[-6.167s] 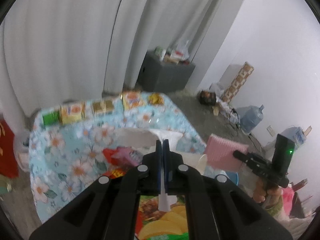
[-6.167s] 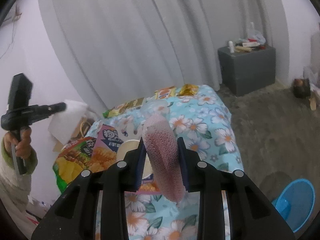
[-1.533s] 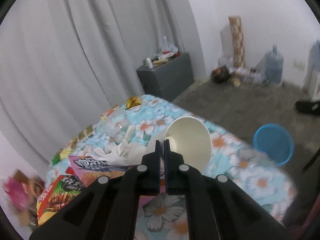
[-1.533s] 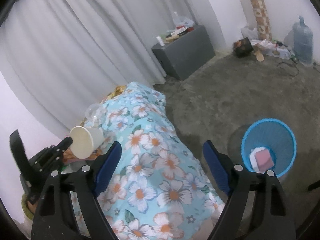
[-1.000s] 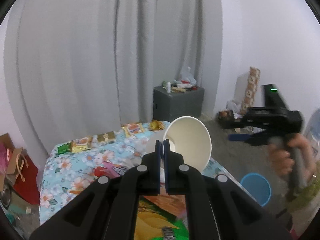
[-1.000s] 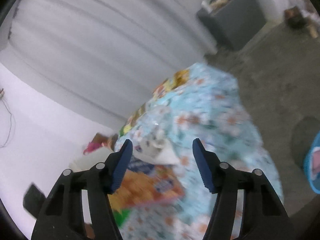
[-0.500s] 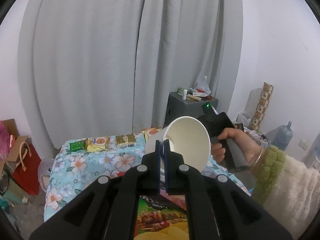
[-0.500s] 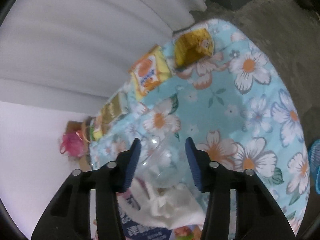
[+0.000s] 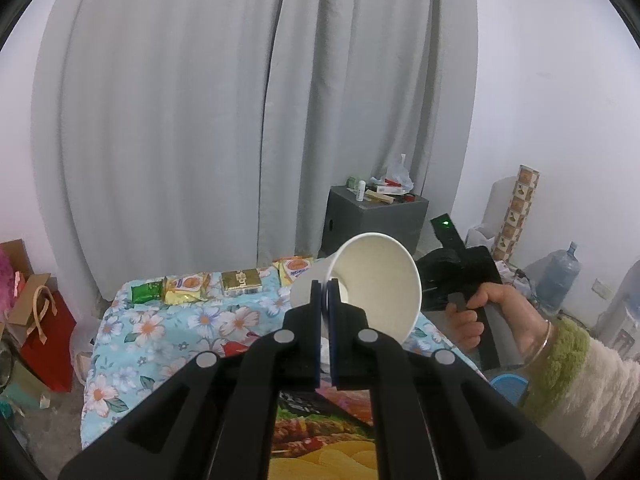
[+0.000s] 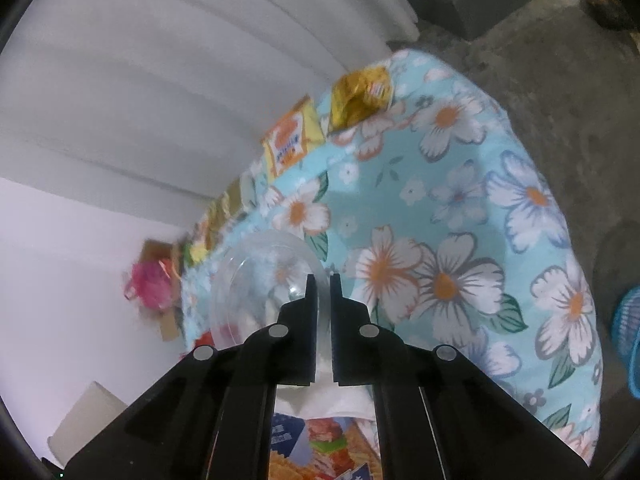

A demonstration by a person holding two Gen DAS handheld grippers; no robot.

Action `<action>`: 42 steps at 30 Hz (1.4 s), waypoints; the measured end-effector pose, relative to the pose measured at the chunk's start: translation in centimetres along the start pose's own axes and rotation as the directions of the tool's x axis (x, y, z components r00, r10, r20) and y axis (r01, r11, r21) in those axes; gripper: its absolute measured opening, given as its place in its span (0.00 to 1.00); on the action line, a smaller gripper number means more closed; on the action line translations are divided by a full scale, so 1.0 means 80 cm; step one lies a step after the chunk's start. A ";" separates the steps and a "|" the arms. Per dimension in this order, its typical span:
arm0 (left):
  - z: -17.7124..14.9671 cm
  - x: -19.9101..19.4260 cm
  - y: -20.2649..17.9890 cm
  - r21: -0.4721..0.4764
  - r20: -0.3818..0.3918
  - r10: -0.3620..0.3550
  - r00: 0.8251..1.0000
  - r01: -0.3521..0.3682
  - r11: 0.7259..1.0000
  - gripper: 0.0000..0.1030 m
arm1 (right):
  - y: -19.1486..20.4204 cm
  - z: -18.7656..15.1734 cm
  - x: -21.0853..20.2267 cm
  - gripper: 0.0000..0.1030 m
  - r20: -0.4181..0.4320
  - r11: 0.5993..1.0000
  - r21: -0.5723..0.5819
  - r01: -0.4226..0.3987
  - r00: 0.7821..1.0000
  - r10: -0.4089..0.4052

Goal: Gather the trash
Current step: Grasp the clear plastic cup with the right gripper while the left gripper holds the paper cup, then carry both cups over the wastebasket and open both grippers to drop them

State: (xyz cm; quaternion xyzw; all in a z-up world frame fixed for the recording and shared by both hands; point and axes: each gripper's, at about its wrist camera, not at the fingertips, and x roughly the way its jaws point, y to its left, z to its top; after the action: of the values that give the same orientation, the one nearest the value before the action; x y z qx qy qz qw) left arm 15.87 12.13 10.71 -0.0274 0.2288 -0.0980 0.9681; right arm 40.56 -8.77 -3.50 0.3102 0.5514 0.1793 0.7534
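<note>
My left gripper (image 9: 327, 286) is shut on the rim of a white paper cup (image 9: 380, 280) and holds it above the floral table (image 9: 132, 344), mouth toward the camera. My right gripper (image 10: 323, 280) is nearly closed with its fingertips around the rim of a clear plastic cup (image 10: 260, 276) that lies on its side on the floral table (image 10: 480, 220). White crumpled tissue (image 10: 320, 396) lies under the right gripper. The right gripper's body (image 9: 460, 276), held by a hand, shows in the left wrist view.
Snack packets (image 9: 188, 284) line the table's far edge, also in the right wrist view (image 10: 292, 140). Large snack bags (image 9: 320, 440) lie near me. The blue trash basket (image 10: 628, 336) stands on the floor at right, also in the left wrist view (image 9: 506, 386). A grey cabinet (image 9: 372, 220) stands by the curtain.
My right gripper has come down to the table and its jaws have narrowed around the clear cup's rim. The left gripper still holds the paper cup, barely moved.
</note>
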 end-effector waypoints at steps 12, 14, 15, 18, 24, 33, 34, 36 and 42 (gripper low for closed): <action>0.000 -0.017 -0.031 0.033 0.027 -0.041 0.999 0.040 0.999 0.03 | -0.025 -0.076 -0.122 0.04 0.199 0.996 -0.031 -0.088 0.976 0.092; -0.002 -0.018 -0.038 0.040 0.025 -0.052 0.998 0.051 0.998 0.03 | -0.034 -0.094 -0.138 0.04 0.218 0.995 -0.030 -0.093 0.971 0.097; -0.004 -0.018 -0.042 0.046 0.023 -0.061 0.998 0.060 0.997 0.03 | -0.040 -0.105 -0.147 0.04 0.227 0.995 -0.028 -0.099 0.969 0.102; -0.010 -0.016 -0.057 0.062 0.011 -0.081 0.997 0.080 0.995 0.03 | -0.058 -0.133 -0.170 0.04 0.253 0.994 -0.011 -0.108 0.962 0.107; -0.026 -0.011 -0.091 0.095 -0.025 -0.142 0.990 0.143 0.985 0.03 | -0.099 -0.188 -0.196 0.04 0.295 0.991 0.044 -0.127 0.949 0.109; -0.056 0.006 -0.157 0.143 -0.109 -0.250 0.962 0.264 0.954 0.03 | -0.169 -0.254 -0.236 0.04 0.381 0.975 0.165 -0.149 0.921 0.076; -0.058 0.008 -0.165 0.147 -0.116 -0.260 0.959 0.275 0.950 0.03 | -0.177 -0.260 -0.241 0.04 0.393 0.973 0.179 -0.148 0.917 0.067; -0.061 0.013 -0.182 0.152 -0.135 -0.287 0.948 0.306 0.940 0.03 | -0.195 -0.271 -0.253 0.04 0.417 0.967 0.209 -0.148 0.908 0.049; -0.067 0.038 -0.245 0.135 -0.226 -0.406 0.886 0.441 0.887 0.03 | -0.251 -0.304 -0.302 0.04 0.496 0.946 0.302 -0.116 0.867 -0.052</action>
State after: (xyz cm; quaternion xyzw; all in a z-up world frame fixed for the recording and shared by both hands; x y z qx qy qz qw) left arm 12.65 -7.75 6.52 0.0213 0.2991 -0.3303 0.8950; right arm 8.29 -31.91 -4.33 0.4738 0.3551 0.0138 0.8057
